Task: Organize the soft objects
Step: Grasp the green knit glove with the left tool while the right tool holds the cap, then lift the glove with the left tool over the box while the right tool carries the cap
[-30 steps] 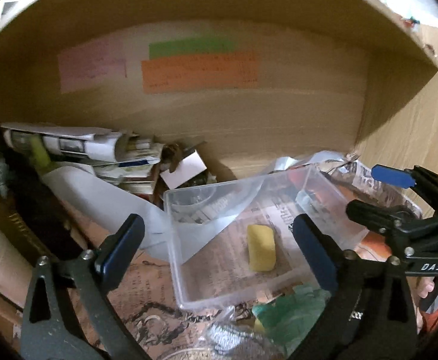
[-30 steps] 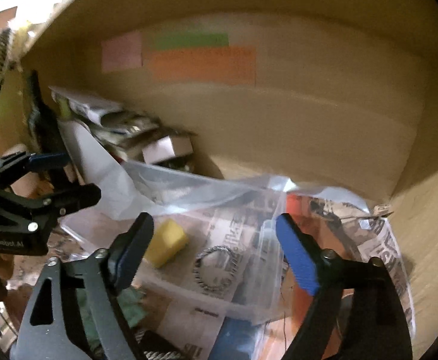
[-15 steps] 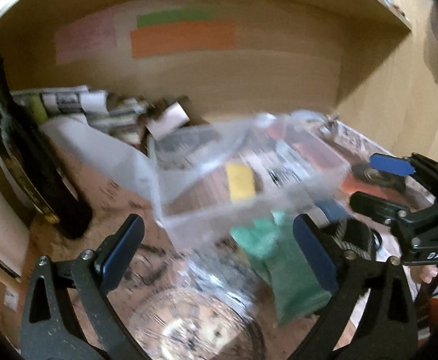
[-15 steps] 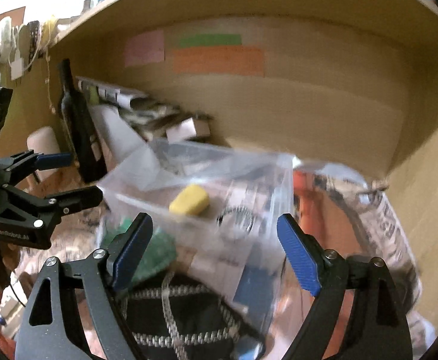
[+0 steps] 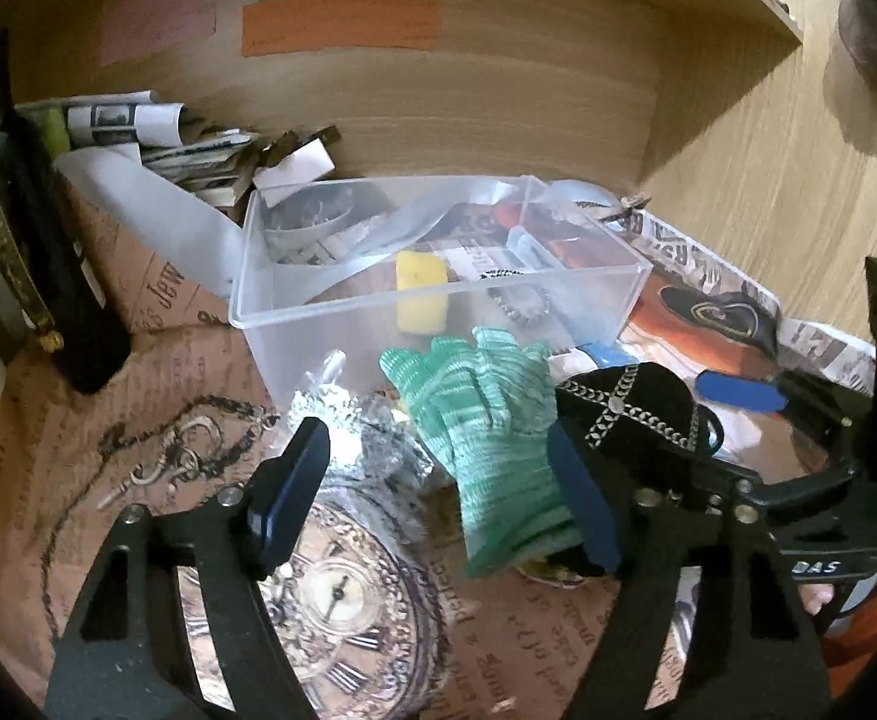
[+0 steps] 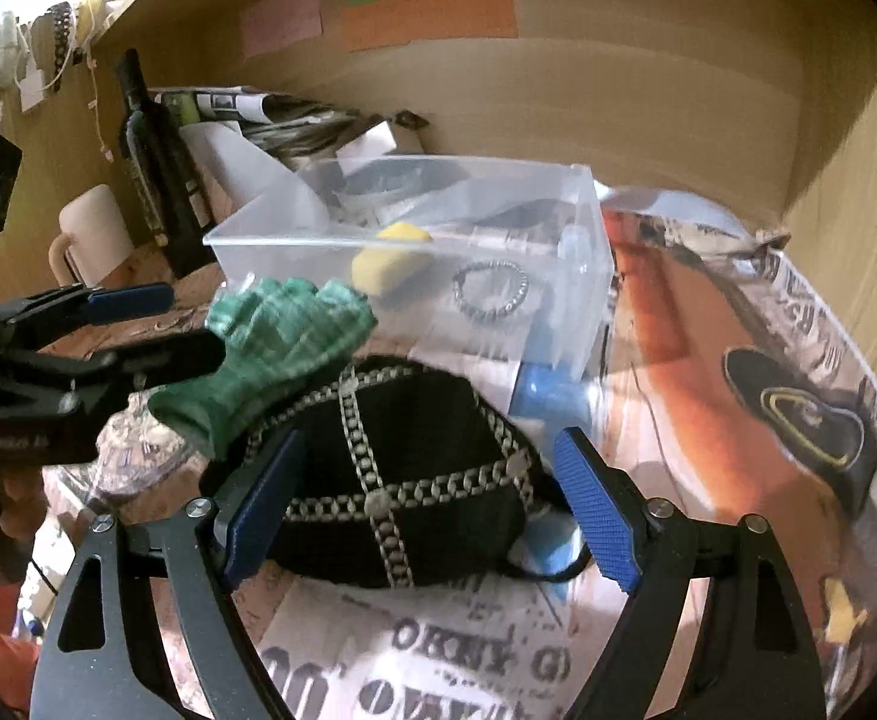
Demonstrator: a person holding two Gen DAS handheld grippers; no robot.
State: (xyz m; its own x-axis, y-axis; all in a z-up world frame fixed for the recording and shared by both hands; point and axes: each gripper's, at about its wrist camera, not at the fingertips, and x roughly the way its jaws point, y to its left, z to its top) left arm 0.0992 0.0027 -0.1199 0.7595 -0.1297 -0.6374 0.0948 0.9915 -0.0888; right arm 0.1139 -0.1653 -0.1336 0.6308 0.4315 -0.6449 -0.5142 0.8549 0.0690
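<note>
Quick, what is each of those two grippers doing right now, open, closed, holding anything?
Left gripper: open, holding nothing; the green glove lies between its fingers.
Right gripper: open, holding nothing, straddling the black cap.

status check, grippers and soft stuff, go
Left gripper open, over green glove. Right gripper open, straddling black cap. Yellow sponge in clear bin. Glove cuff overlaps cap; crinkled plastic bag beside glove.

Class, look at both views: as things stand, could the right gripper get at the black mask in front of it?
Probably yes. The right gripper is open, its fingers either side of the black mask, nothing between them. Only the green glove overlaps the mask's far left edge.
</note>
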